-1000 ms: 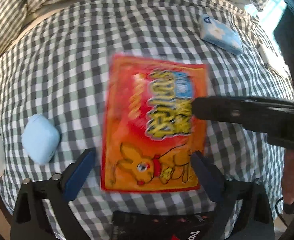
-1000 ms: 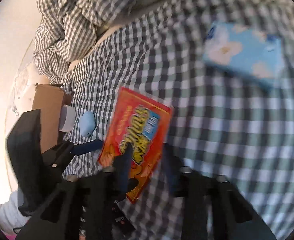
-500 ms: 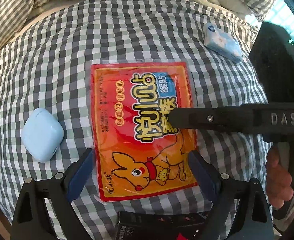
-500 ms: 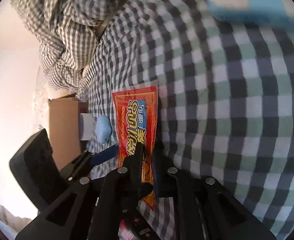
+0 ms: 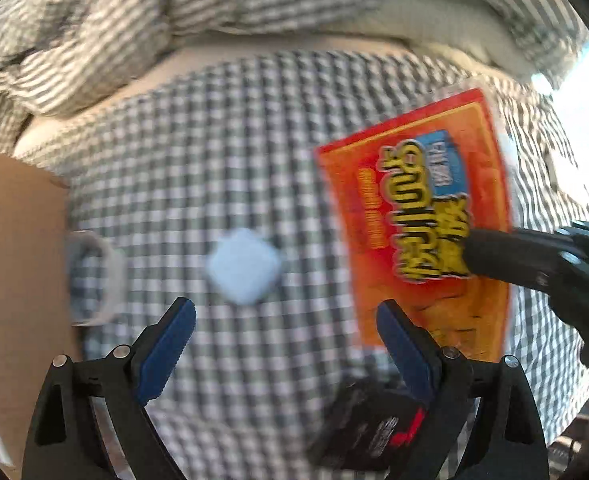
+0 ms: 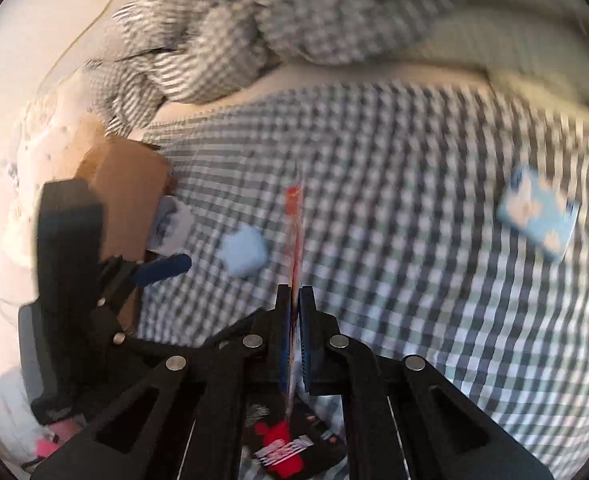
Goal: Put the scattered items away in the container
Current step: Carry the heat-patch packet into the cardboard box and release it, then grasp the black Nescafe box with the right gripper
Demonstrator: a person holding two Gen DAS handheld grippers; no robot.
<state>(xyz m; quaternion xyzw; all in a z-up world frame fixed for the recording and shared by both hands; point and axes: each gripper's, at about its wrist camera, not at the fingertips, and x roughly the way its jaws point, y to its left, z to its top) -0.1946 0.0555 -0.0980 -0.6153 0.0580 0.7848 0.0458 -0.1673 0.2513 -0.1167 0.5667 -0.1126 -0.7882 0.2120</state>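
My right gripper (image 6: 294, 300) is shut on the orange packet (image 5: 414, 216), seen edge-on in the right wrist view (image 6: 294, 220) and lifted off the checked bedspread. My left gripper (image 5: 286, 328) is open and empty, just short of a light blue earbud case (image 5: 244, 266) that lies on the bed, also in the right wrist view (image 6: 242, 250). The brown cardboard box (image 5: 14, 240) stands at the left, also in the right wrist view (image 6: 128, 196). A black packet (image 5: 374, 428) lies under my left gripper's right finger.
A white tape roll (image 5: 94, 276) leans by the box. A blue tissue pack (image 6: 536, 214) lies far right on the bed. A rumpled checked duvet (image 6: 274, 20) is piled at the back. A pale wall is at the left.
My right gripper has closed on the orange packet and lifted it upright. My left gripper has swung left, off the packet, and now faces the blue case and the box.
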